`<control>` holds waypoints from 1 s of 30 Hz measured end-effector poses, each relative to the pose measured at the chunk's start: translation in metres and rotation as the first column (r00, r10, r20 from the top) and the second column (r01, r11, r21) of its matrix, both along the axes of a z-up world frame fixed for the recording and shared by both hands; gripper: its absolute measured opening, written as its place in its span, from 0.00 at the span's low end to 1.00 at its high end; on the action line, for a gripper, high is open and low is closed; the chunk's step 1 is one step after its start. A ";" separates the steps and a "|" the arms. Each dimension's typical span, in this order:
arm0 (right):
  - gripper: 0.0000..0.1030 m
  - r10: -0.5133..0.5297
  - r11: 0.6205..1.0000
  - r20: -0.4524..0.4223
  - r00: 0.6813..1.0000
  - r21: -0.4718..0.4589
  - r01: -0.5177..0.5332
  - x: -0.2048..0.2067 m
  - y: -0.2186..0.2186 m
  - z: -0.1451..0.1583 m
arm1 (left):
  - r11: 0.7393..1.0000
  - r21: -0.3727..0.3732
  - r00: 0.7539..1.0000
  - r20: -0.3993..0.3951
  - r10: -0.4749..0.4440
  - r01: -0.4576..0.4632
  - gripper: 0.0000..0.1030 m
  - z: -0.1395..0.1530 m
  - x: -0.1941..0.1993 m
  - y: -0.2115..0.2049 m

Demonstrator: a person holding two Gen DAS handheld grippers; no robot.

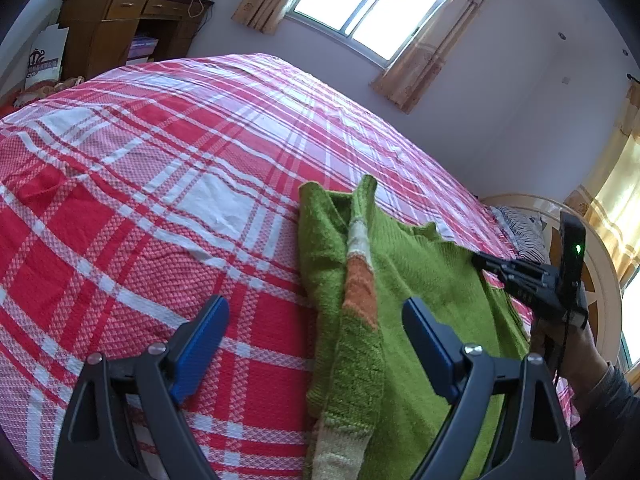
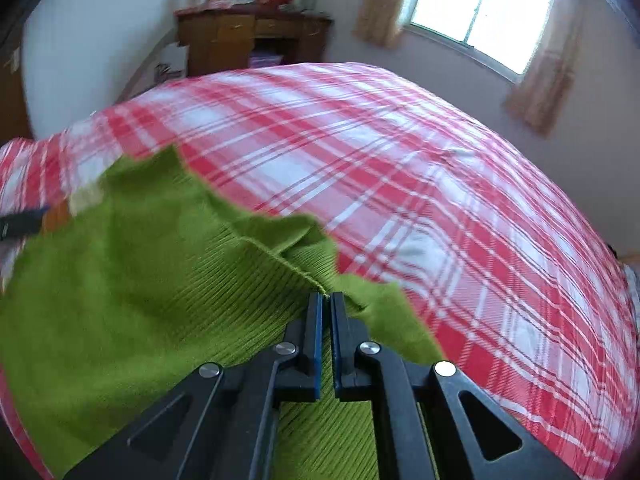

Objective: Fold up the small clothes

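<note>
A bedroom with pale walls, a bright window [image 1: 372, 8] with tan curtains, and a wooden desk [image 1: 120, 28] in the corner. Filling most of both views is a bed covered by a red and white plaid sheet [image 1: 160, 168], my landmark for everything else.

On the sheet, toward my right side of it, lies a small green knitted sweater [image 1: 420, 280]. 1 sleeve [image 1: 360, 288], banded in orange and cream, is laid lengthwise over the body of the garment.

My left gripper [image 1: 316, 344] hovers just above the sheet with its 2 blue pads [image 1: 200, 348] spread wide, holding nothing; the sweater's left edge sits between them.

My right gripper [image 2: 326, 320] is pinched tight on the sweater's edge, at a seam beside what looks like the neckline, with the knit bunched up around the closed jaws. That view is blurred, so finer detail is uncertain.

I judge the knit to be light, soft and stretchy. It will sag and drape rather than hold a crease, and a 1-point grip will pull it out of shape. The firmer places to take hold are the ribbed hem, the cuff or the shoulder seam, ideally 2 matching corners at once.
</note>
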State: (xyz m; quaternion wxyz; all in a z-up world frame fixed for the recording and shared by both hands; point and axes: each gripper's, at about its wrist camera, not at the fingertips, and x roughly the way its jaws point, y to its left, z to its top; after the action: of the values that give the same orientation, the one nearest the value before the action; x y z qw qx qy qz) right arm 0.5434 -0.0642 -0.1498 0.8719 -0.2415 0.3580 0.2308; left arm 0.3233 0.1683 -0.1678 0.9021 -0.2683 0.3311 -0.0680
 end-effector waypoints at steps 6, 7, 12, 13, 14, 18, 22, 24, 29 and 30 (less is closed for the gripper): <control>0.22 -0.059 0.997 -0.060 0.996 -0.043 0.057 0.013 0.002 -0.025 | 1.000 0.012 1.000 -0.007 -0.004 0.004 0.89 0.001 0.000 -0.001; 0.50 -0.084 0.996 -0.029 0.996 -0.042 0.083 0.010 -0.002 -0.021 | 1.000 0.015 1.000 -0.008 -0.004 0.004 0.89 0.001 0.000 -0.002; 0.69 -0.173 0.979 -0.030 0.985 0.100 0.175 -0.023 -0.051 0.017 | 0.999 0.032 1.000 -0.012 -0.001 0.002 0.89 0.002 0.001 -0.003; 0.69 -0.175 0.977 -0.026 0.984 0.120 0.177 -0.032 -0.059 0.024 | 0.999 0.037 1.000 -0.016 0.000 0.001 0.89 0.002 0.002 -0.005; 0.69 -0.177 0.972 -0.020 0.984 0.154 0.178 -0.048 -0.069 0.031 | 0.999 0.043 1.000 -0.017 0.002 -0.001 0.89 0.002 0.002 -0.005; 0.69 -0.169 0.954 -0.074 0.983 0.238 0.182 -0.100 -0.095 0.029 | 0.996 0.089 0.999 -0.036 0.006 -0.003 0.89 0.002 0.006 -0.012; 0.69 -0.241 0.945 -0.160 0.957 0.184 0.269 -0.120 -0.111 -0.009 | 0.989 0.148 0.998 -0.066 0.006 0.004 0.90 0.003 0.011 -0.021; 0.70 -0.285 0.928 -0.189 0.940 0.193 0.320 -0.123 -0.124 -0.026 | 0.978 0.207 0.996 -0.092 0.003 0.016 0.90 0.005 0.016 -0.030; 0.70 -0.327 0.890 -0.168 0.930 0.277 0.363 -0.142 -0.137 -0.010 | 0.967 0.256 0.993 -0.114 0.021 0.009 0.91 0.010 0.011 -0.028; 0.70 -0.324 0.898 -0.145 0.935 0.264 0.352 -0.147 -0.131 -0.005 | 0.968 0.249 0.993 -0.116 0.025 0.005 0.91 0.011 0.011 -0.025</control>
State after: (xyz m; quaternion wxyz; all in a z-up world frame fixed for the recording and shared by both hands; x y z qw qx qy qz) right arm 0.3959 -0.1956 -0.1551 0.9058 -0.0356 0.3994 0.1367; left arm 0.3342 0.1437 -0.1569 0.9077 -0.1582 0.3886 -0.0054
